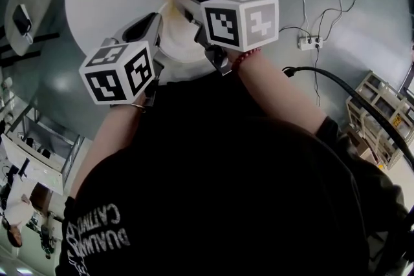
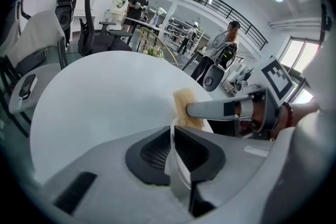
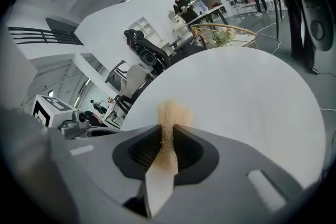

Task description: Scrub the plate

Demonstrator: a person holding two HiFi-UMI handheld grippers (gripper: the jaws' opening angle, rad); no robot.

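Tan scrubber (image 3: 170, 112): you have it pinched in the right gripper (image 3: 168, 136), whose jaws are closed tight on it. Its frayed end sticks out past the tips, over the round white surface (image 3: 252, 97).
White plate (image 1: 182, 45): it sits at the lower edge of the surface, in the upper middle of the head view, just below the scrubber. In the left gripper view you see it edge-on, as a thin pale strip running between the jaws.
Left side: the left gripper (image 2: 172, 136) has its jaws nearly together, clamped on the plate's rim. It holds the plate's left side as the head view shows it.
Scrubber to plate: the scrubber is right at the plate's far edge. These views do not show you whether the two touch.
Marker cubes: the left cube (image 1: 118, 71) is at centre left of the head view. The right cube (image 1: 240, 22) is higher, just right of centre, and your wrist comes out below it.
Your body: your black top (image 1: 220, 191) fills the lower half of the head view.
Floor: it is grey and glossy. A white power strip (image 1: 309, 43) with thin cables lies at the upper right of the head view.
Chair (image 1: 29, 0): it stands at the upper left of the head view, beside the surface, with a dark flat item on its seat.
Background: two people (image 2: 227, 42) stand among desks and shelving, far off at the top of the left gripper view.
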